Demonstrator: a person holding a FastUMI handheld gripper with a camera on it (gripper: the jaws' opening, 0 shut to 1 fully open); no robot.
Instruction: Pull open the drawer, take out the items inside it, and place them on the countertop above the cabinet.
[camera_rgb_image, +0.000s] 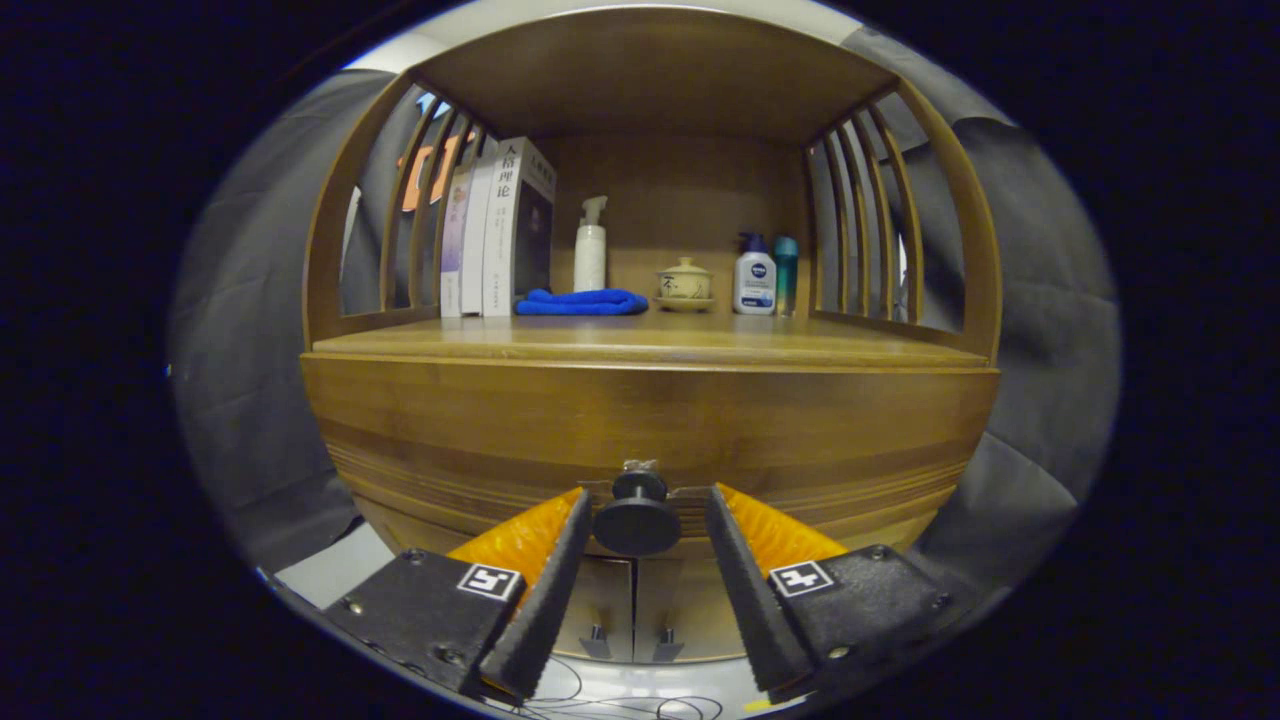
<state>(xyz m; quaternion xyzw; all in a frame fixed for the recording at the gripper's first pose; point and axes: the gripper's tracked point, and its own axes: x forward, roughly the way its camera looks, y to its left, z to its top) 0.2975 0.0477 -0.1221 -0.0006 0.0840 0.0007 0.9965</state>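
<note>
A wooden cabinet faces me with its drawer front closed, so what lies inside is hidden. A round dark knob sticks out at the drawer's middle. My gripper is open and straddles the knob. The left finger sits almost against the knob, while the right finger stands a small gap away from it. Above the drawer lies the wooden countertop, under a shelf roof with slatted sides.
At the back of the countertop stand several books, a folded blue cloth, a white pump bottle, a lidded ceramic cup, a lotion bottle and a teal bottle. Two lower doors with small handles sit below the drawer.
</note>
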